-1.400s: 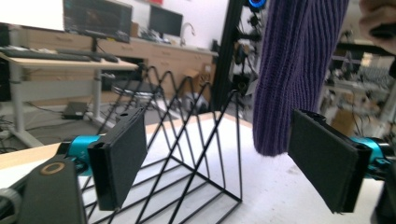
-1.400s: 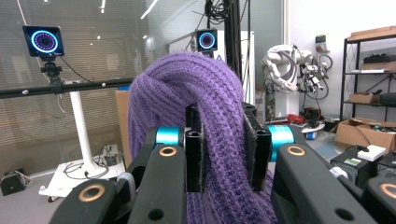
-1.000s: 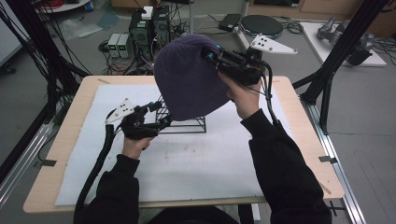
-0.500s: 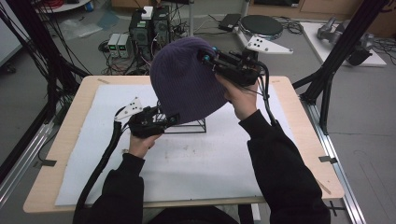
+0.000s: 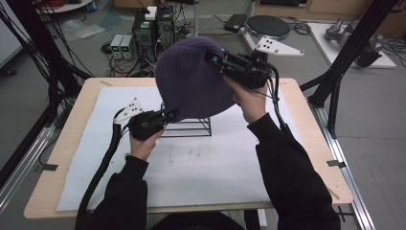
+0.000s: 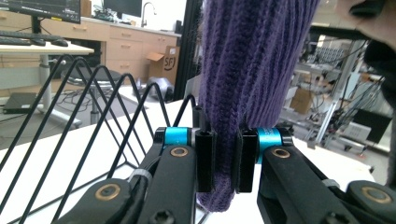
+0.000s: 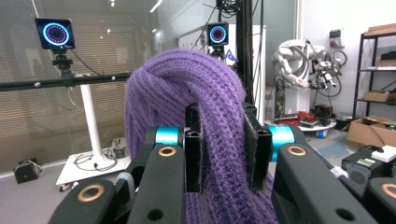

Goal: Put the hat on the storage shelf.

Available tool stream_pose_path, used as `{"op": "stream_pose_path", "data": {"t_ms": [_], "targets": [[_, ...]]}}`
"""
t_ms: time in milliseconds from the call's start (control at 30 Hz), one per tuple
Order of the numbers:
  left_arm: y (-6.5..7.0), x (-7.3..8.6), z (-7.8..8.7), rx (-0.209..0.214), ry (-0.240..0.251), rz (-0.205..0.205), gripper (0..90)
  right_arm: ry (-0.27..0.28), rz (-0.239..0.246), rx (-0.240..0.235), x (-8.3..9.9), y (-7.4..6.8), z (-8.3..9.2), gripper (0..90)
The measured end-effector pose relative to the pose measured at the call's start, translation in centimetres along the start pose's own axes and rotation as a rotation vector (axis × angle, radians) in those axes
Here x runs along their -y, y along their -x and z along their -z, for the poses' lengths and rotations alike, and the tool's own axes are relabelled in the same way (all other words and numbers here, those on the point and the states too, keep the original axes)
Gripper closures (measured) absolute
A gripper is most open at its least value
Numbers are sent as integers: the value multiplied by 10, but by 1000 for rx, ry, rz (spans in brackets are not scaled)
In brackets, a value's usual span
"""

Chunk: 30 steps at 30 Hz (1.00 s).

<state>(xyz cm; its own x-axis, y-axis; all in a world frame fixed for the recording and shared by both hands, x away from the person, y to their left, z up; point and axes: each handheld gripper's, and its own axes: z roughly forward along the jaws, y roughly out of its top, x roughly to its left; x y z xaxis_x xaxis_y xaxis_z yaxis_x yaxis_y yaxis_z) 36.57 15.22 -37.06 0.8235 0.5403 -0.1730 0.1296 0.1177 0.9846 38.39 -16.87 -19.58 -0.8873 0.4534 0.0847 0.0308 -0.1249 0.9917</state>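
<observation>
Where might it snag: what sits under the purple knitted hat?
Under the purple knitted hat, the black wire rack stands on the white mat. Its far part is covered, so contact cannot be judged.

Purple knit beanie (image 5: 194,81) aloft over black wire rack (image 5: 189,127)

sleeves (image 5: 287,167): showing black, long
left gripper (image 6: 224,161): black jaws, blue collars, brass screws showing
cable (image 5: 103,165): thick black, trailing lower left of frame
</observation>
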Motion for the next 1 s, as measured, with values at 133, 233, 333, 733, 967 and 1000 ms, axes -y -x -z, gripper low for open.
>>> {"op": "stream_pose_path", "data": {"t_ms": [133,233,333,733,967,1000], "targets": [[-5,-6,6,-4,13,2,825,4,5,11,-1,1,2,743],[-10,-12,12,-19,44,20,826,5,12,19,-2,1,3,742],[-18,-18,18,-18,60,44,826,12,11,27,-2,1,3,740],[-33,-33,27,-69,140,72,826,49,11,94,2,8,-3,737],[-37,-31,24,-97,178,87,826,78,14,118,7,13,-11,737],[-36,-31,23,-93,185,84,826,85,10,116,8,14,-11,738]]}}
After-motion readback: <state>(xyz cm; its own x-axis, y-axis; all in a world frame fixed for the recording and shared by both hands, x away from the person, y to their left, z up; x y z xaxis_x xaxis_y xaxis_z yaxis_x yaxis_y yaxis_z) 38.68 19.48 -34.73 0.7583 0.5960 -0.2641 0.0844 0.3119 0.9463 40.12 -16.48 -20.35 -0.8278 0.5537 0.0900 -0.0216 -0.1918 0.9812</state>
